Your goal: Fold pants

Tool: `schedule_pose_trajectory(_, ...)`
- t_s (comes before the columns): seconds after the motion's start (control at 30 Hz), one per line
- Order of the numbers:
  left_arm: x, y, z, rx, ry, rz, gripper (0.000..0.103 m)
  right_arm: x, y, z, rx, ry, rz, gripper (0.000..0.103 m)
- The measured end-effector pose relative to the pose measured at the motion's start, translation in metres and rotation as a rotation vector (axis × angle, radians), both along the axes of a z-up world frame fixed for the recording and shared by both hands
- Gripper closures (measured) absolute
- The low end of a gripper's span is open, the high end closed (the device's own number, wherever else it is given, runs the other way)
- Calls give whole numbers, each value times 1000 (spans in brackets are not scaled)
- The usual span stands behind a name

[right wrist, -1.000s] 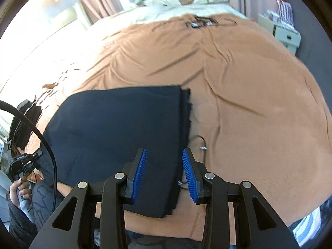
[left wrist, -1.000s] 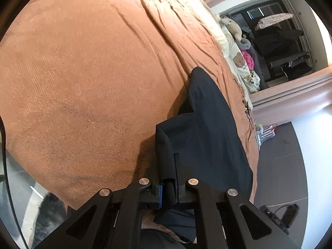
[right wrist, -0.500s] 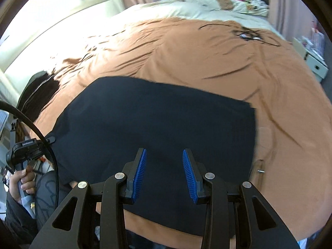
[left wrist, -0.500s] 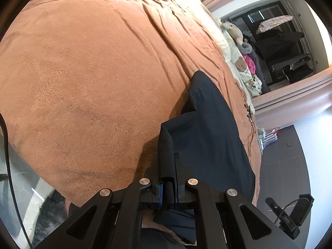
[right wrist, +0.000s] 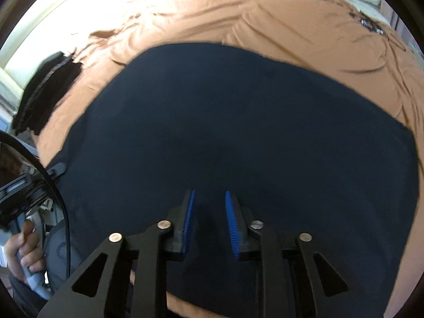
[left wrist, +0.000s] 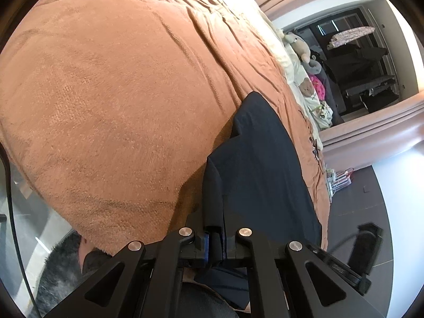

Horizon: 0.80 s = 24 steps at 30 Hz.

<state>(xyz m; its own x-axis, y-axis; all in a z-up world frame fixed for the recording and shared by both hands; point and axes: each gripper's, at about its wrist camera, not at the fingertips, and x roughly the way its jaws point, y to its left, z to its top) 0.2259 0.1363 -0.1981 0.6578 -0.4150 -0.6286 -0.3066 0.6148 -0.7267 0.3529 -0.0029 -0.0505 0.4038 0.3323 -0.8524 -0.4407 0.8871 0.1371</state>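
Note:
The dark navy pants (right wrist: 238, 132) lie folded flat on a brown blanket (right wrist: 291, 26) on the bed. My right gripper (right wrist: 209, 220) is open, its blue pads (right wrist: 189, 220) just above the pants' near middle, holding nothing. My left gripper (left wrist: 215, 243) is shut on a bunched edge of the pants (left wrist: 265, 164) at the bed's near side, and the cloth runs away from it across the blanket (left wrist: 106, 92).
A pile of dark clothes (right wrist: 45, 90) lies at the bed's left edge. Pillows and stuffed toys (left wrist: 304, 61) sit at the bed's head. A small dark object (right wrist: 371, 25) lies on the blanket. Grey floor (left wrist: 371, 198) lies beside the bed.
My right gripper has swung left from the pants' right edge to over their middle and come lower, staying open. My left gripper keeps its hold and has barely moved.

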Motion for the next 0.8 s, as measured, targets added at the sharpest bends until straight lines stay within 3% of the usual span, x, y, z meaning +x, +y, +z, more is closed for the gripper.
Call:
schedule_pose_trajectory(0.6, -7, 1, -6, -25, 24, 33, 97, 127, 4, 10, -39, -44, -121, 94)
schedule_pose_trajectory(0.8, -5, 0, -6, -22, 29, 36, 97, 146, 6, 12, -22, -41, -131, 95)
